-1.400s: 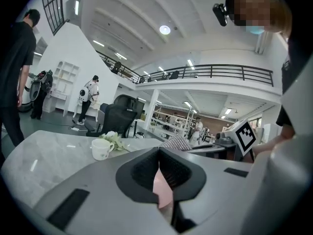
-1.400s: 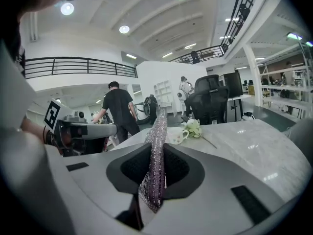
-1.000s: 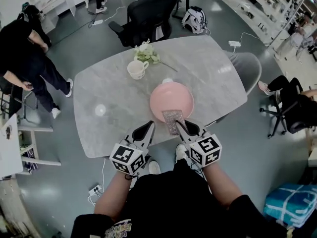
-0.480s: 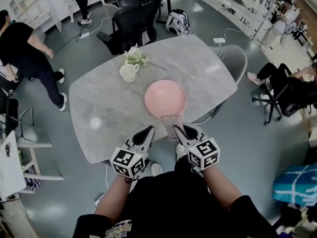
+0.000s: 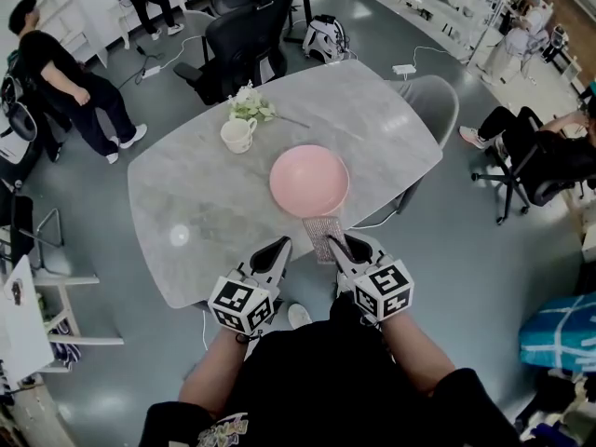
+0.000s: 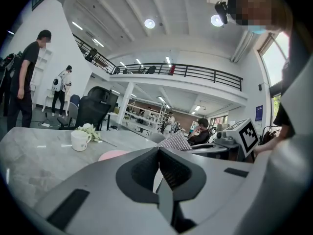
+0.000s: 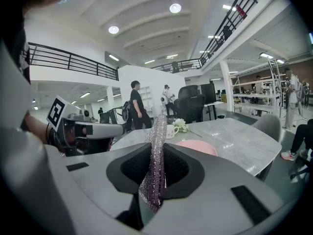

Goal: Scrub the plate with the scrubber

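Two grippers hover at near edge of grey marbled table with rounded corners [image 5: 205, 203]. Open hall, glossy grey floor [image 5: 466, 250], black office chair [image 5: 244, 35], people around. White mug [image 5: 238, 135] and white flower sprig [image 5: 250, 103] on far side. Round pink plate [image 5: 309, 181] lies mid-table. Right gripper [image 5: 333, 239] clamped on silvery mesh scrubber [image 5: 322, 236], whose far edge reaches plate's near rim; contact unclear. Left gripper [image 5: 283, 243] just beside, jaws together, empty.

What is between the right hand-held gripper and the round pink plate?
Only the silvery mesh scrubber, pinched in the right hand-held gripper and reaching toward the near rim of the round pink plate. The head view shows it.
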Demonstrator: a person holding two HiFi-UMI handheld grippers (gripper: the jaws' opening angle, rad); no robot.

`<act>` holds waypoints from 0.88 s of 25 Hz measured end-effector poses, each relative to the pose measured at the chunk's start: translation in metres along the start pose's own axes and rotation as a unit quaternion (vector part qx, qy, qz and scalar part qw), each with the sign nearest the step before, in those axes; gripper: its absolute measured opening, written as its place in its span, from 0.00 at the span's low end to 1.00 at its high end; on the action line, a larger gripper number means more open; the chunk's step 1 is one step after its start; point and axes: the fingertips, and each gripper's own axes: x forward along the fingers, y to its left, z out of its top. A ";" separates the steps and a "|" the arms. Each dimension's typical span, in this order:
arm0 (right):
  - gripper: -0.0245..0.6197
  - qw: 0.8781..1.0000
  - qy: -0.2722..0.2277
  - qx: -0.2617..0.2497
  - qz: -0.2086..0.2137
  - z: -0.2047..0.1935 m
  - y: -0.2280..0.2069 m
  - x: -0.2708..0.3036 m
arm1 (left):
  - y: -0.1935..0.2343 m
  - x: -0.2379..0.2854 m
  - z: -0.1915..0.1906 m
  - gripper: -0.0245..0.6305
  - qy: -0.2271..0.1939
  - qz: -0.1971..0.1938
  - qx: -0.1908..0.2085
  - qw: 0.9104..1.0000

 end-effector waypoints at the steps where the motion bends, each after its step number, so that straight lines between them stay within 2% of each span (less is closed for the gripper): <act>1: 0.15 1.000 -0.001 0.000 -0.001 0.001 -0.001 0.000 | 0.000 0.001 0.000 0.07 0.000 -0.001 0.001 1.000; 22: 0.15 1.000 0.002 0.005 -0.003 -0.001 -0.009 0.003 | 0.003 0.009 -0.006 0.07 0.007 -0.002 -0.007 1.000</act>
